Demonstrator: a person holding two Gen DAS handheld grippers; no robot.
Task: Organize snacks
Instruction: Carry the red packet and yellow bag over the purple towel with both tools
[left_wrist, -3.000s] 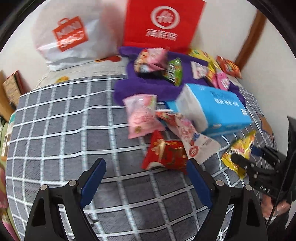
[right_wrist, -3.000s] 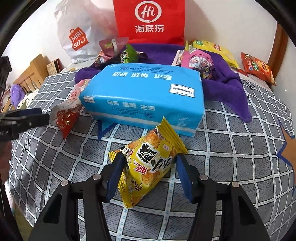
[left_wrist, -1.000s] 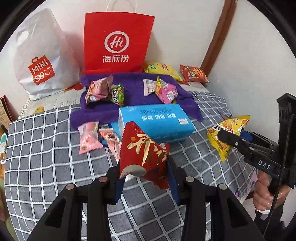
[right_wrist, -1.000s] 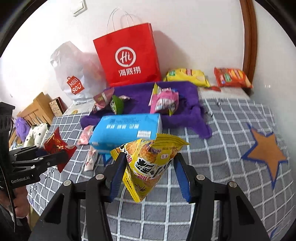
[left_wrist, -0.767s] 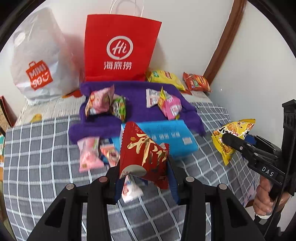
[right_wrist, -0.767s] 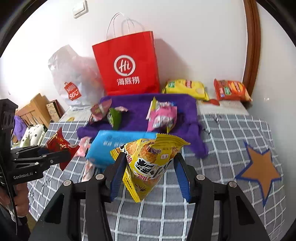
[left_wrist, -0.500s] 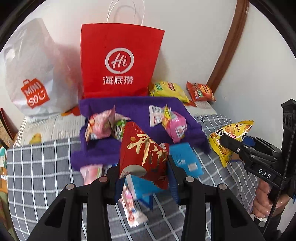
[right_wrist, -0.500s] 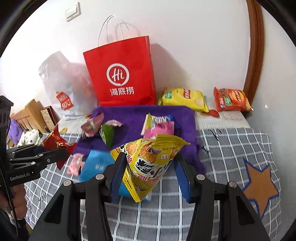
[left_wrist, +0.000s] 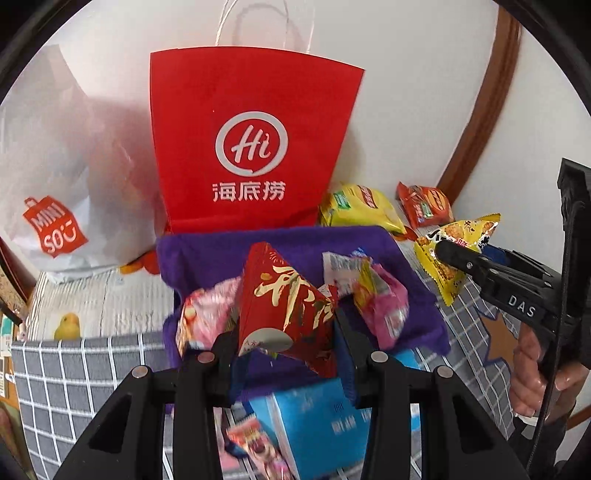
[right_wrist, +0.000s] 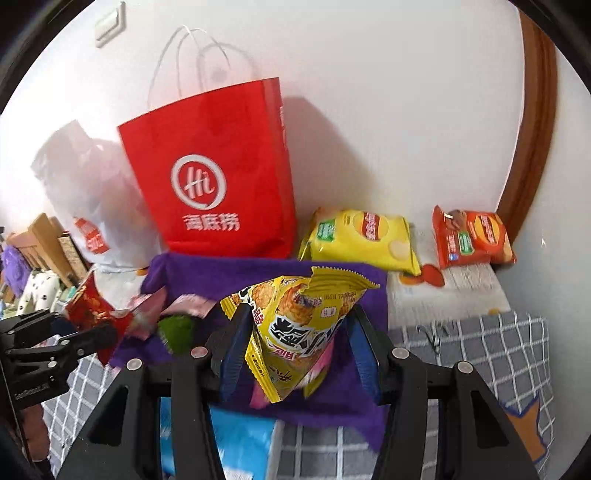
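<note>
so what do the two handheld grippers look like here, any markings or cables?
Both are matte black plastic, with angular linkage arms, silver pivot screws and blue finger pads. The left gripper reads "GenRobot.AI" on its side; the right gripper reads "DAS", and a thin black cable runs down past its handle. No sleeves visible.

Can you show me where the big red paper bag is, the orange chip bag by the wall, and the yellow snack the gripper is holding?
red paper bag (left_wrist: 251, 155), left wrist view, on its round logo.
orange chip bag (right_wrist: 472, 238), right wrist view, middle of its front.
yellow snack packet (right_wrist: 299, 325), right wrist view, on its printed front, between the pads.
</note>
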